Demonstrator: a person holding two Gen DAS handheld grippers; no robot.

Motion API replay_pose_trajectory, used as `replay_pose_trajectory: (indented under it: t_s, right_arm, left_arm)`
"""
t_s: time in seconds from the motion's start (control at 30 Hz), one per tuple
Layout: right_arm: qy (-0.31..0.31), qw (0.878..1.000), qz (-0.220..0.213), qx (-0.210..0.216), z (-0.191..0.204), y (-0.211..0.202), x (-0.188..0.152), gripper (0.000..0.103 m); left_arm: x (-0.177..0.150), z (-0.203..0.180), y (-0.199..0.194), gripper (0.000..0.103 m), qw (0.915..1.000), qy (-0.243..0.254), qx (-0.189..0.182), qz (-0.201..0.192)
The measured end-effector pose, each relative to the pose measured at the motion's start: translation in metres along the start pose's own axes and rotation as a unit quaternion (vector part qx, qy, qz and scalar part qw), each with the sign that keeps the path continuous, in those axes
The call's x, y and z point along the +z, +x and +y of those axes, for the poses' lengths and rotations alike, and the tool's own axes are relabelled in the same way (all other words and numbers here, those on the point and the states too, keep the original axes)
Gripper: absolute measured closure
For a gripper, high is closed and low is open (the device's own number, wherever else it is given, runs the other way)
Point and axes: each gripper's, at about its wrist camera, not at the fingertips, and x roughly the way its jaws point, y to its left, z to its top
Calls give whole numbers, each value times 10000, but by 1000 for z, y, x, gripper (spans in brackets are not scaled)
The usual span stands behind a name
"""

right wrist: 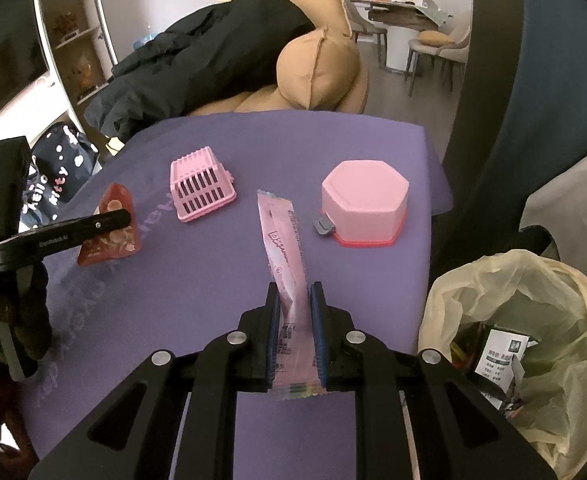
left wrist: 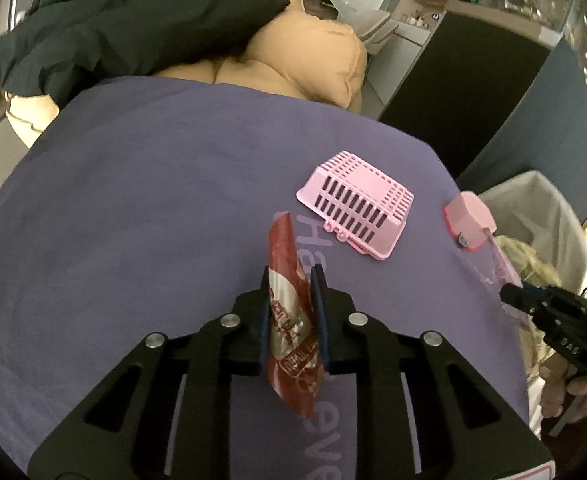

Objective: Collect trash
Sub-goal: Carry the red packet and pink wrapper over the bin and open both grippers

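Note:
My left gripper (left wrist: 292,276) is shut on a red snack wrapper (left wrist: 289,320) and holds it above the purple cloth (left wrist: 153,200). The same wrapper (right wrist: 111,228) shows at the left of the right wrist view, held in the left gripper's fingers (right wrist: 105,220). My right gripper (right wrist: 295,292) is shut on a long pink wrapper (right wrist: 287,256) above the cloth (right wrist: 173,300). The right gripper (left wrist: 509,294) with its pink wrapper (left wrist: 501,272) shows at the right edge of the left wrist view. A lined trash bin (right wrist: 533,344) with trash inside stands to the right of the table.
An upturned pink slotted basket (left wrist: 357,204) (right wrist: 201,188) and an upturned pink hexagonal box (right wrist: 365,204) (left wrist: 469,220) lie on the cloth. A tan sofa (right wrist: 321,68) with a black coat (right wrist: 197,64) stands behind the table. A dark bag (right wrist: 57,172) lies on the left.

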Motion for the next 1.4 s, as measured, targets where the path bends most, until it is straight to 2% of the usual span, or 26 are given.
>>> replay_pose_trajectory:
  t_s: [0.27, 0.4, 0.67, 0.87, 0.97, 1.23, 1.4]
  right_arm:
    - [20, 9999, -76, 100, -1, -7, -4, 87]
    - [-125, 9996, -263, 60, 5, -20, 2, 87]
    - [-353, 9950, -937, 9, 11, -78, 16, 87]
    - [-327, 9885, -1471, -135, -5, -132, 14, 87]
    - [-286, 9847, -1699, -246, -20, -157, 8, 87]
    - [-74, 9726, -2165, -848, -81, -222, -13, 87]
    - [202, 9649, -2341, -1171, -123, -252, -31, 87]
  left_arm:
    - [-3, 3, -20, 87, 9998, 27, -89, -188]
    - [2, -14, -42, 87, 9988, 204, -19, -437]
    - [20, -69, -89, 87, 9936, 688, 4, -899]
    - [27, -115, -119, 87, 9877, 988, -184, -1201]
    - [30, -151, -126, 87, 9831, 1222, -385, -1309]
    - [25, -247, -107, 86, 9745, 1619, -1128, -1067]
    - [9, -306, -70, 85, 9684, 1834, -1616, -495]
